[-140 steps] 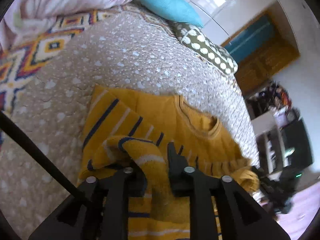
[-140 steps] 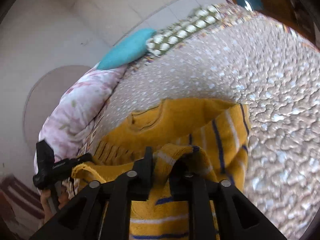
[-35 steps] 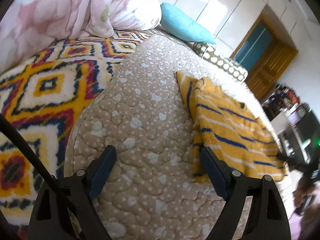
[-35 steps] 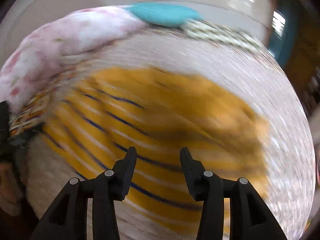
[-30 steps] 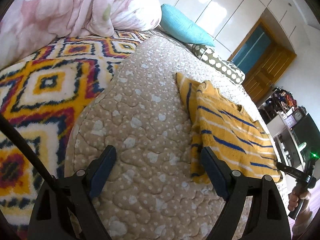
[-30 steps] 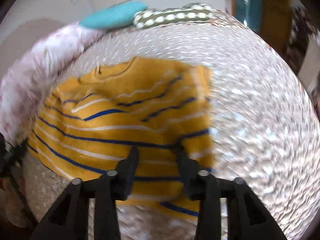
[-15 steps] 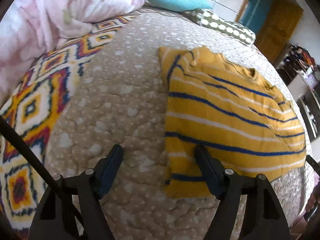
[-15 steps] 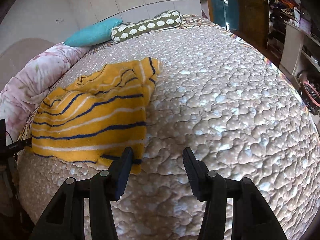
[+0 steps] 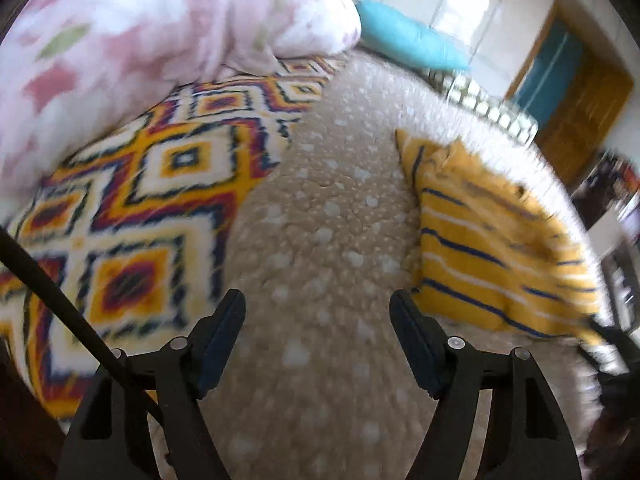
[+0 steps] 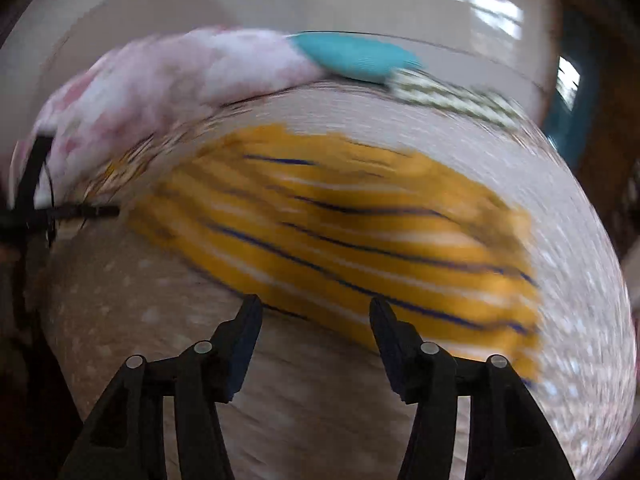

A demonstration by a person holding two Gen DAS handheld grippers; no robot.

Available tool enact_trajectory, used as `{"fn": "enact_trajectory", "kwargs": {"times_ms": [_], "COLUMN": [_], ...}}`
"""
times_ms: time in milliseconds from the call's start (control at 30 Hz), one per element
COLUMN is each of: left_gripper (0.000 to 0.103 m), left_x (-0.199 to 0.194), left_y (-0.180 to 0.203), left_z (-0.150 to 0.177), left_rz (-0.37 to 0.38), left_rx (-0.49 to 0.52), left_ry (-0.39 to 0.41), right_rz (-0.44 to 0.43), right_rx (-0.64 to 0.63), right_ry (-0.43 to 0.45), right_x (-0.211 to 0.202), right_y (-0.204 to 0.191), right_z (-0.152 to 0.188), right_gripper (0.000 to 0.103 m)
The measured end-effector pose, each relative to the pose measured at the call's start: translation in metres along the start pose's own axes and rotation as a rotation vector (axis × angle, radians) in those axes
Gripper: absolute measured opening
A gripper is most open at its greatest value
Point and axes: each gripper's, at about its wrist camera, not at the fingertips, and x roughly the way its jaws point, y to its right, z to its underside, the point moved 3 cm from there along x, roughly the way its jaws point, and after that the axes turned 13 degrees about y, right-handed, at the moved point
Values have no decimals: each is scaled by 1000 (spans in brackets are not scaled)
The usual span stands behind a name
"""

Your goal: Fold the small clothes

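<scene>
A yellow sweater with blue and white stripes lies folded flat on the beige quilted bed. In the left wrist view it lies to the right, ahead of my left gripper, which is open and empty above the bare quilt. In the right wrist view the sweater is blurred by motion and fills the middle. My right gripper is open and empty, just in front of the sweater's near edge.
A patterned orange and blue blanket lies at the left. A pink floral duvet is piled behind it. A teal pillow and a dotted pillow lie at the head. A wooden door stands at the far right.
Both grippers let go of the sweater, which now lies folded. The left view has swung left, so the sweater sits further right. The right gripper has swung back to face the sweater.
</scene>
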Motion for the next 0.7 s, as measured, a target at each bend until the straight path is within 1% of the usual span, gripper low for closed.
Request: {"fn": "enact_trajectory", "kwargs": {"times_ms": [33,67,167,200,233,300,333,367,433,500,533,567,600,633,667,700], "left_gripper": [74,74,74,74,74,74,74,74,74,74,74,75,75,74,74,74], "left_x": [-12,-18,-40,-46,-50,-58,-60,-62,-64,-64,-64,-64,-63,-64,-65,-65], "left_y": [-8,-13,-28,-33,-35,-42,-45,-48,-54,-57,-56,-55,-51,-47,-41,-35], "left_z": [2,3,11,14,17,21,22,24,26,28,28,28,27,26,24,23], "left_rz": [18,23,4,-8,-17,-28,-25,-20,-8,-1,4,9,15,19,26,35], "left_rx": [-33,-48,-63,-59,-57,-63,-72,-85,-114,-140,-150,-153,-151,-145,-136,-124], "left_ry": [15,24,52,60,66,77,80,83,87,84,81,79,76,74,72,69], "right_rz": [-20,-43,-70,-66,-52,33,69,104,168,219,227,237,243,240,213,183], "right_rx": [-47,-118,-274,-334,-381,-499,-531,-555,-572,-553,-545,-536,-538,-537,-507,-462], "right_ry": [-5,-10,-17,-22,-28,-24,-16,-13,-34,-68,-73,-79,-78,-78,-73,-65], "right_x": [9,22,55,68,78,102,109,117,135,155,161,167,170,170,167,162], "right_y": [-17,-43,-95,-114,-128,-155,-163,-171,-179,-183,-183,-185,-185,-186,-181,-174], "right_z": [-2,-5,-7,-7,-7,-9,-12,-17,-28,-38,-42,-46,-48,-49,-54,-60], "right_gripper": [63,63,63,63,63,63,63,60,57,52,45,35,30,24,19,18]}}
